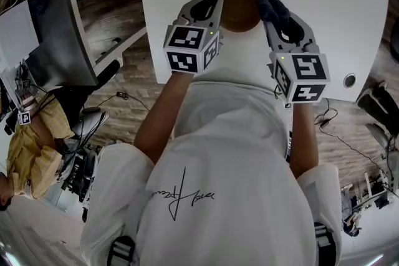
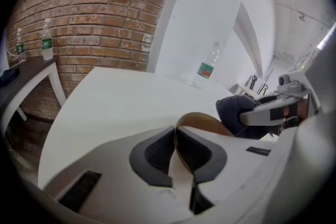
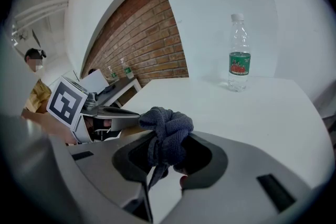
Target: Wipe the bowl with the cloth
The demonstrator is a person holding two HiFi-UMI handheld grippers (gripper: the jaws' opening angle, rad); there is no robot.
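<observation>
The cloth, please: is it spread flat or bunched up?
Bunched up: the cloth is a wadded lump pinched between the right tongs.

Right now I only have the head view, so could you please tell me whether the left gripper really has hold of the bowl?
Observer: Yes. The left gripper view shows the left gripper with its jaws closed on the rim of the bowl.
Operator: Thank you. And the other side?
Observer: The right gripper view shows the cloth bunched and pinched between the jaws of the right gripper.
Operator: Is anything farther back that I cannot see?
Observer: A clear water bottle stands upright on the table, well apart from the bowl.
</observation>
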